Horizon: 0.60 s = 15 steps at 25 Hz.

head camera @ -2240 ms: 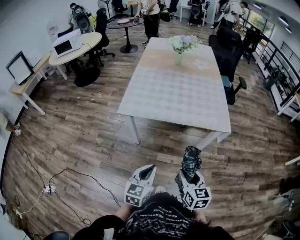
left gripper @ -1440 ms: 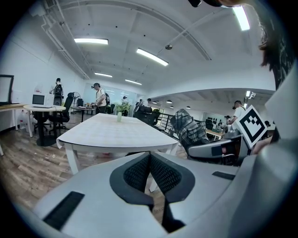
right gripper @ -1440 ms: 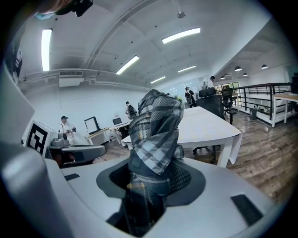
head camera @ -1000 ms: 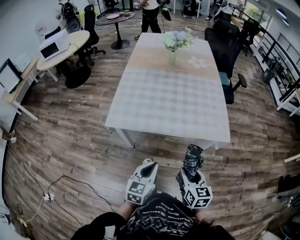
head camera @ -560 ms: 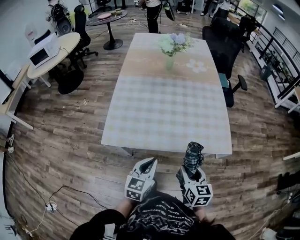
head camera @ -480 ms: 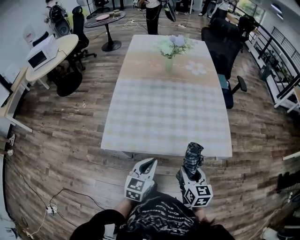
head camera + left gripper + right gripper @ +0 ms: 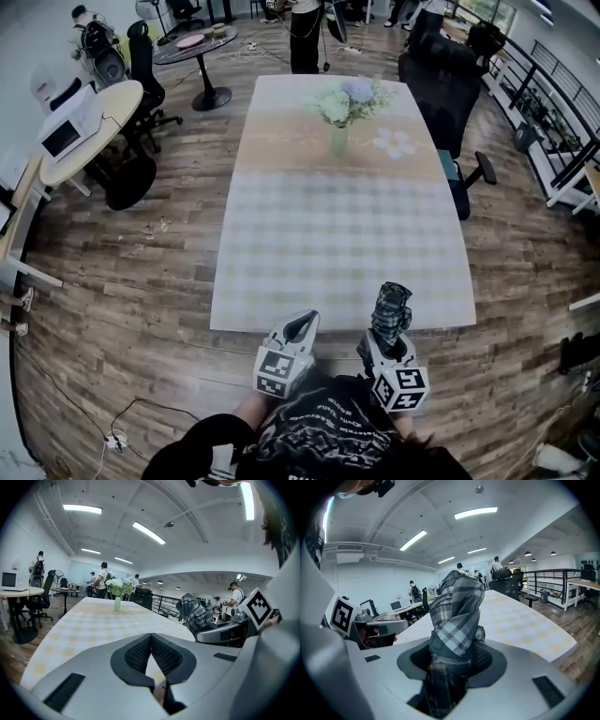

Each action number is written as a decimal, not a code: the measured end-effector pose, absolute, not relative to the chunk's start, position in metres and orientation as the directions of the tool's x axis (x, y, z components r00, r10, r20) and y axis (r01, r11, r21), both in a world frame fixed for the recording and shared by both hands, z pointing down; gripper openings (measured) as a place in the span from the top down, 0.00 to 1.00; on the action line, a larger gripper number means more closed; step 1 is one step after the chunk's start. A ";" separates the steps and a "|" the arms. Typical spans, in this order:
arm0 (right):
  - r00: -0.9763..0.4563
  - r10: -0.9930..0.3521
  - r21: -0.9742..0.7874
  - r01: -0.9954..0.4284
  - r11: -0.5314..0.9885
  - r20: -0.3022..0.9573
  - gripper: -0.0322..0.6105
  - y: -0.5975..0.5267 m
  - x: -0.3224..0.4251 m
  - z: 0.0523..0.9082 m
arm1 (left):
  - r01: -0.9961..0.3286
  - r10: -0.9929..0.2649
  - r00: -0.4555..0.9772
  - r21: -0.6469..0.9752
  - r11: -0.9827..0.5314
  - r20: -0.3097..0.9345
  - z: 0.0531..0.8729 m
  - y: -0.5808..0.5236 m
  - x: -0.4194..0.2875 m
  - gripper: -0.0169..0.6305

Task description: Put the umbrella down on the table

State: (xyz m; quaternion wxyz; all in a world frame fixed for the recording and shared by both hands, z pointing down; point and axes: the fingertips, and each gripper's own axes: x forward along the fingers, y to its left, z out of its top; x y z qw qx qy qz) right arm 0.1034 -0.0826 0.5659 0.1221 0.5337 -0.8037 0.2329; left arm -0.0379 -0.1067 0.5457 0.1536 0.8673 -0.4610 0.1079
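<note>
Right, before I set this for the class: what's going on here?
A person stands at the near end of a long table, a gripper in each hand. The right gripper is shut on a folded plaid umbrella, which sticks out ahead of its jaws near the table's edge, not yet set down. The left gripper is shut and empty. A vase of flowers stands at the table's far end.

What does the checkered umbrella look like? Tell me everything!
The umbrella is folded up, a short bundle of plaid cloth, dark grey with pale stripes. It pokes out of the right gripper, whose jaws clamp its lower part. It is held at the near edge of the table, not lying on it.
</note>
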 end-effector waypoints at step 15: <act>-0.400 -0.787 -0.248 -0.915 0.316 0.469 0.66 -0.090 0.093 0.578 | -0.836 -0.765 0.548 0.183 -0.518 0.338 0.558 -0.118 -0.046 0.94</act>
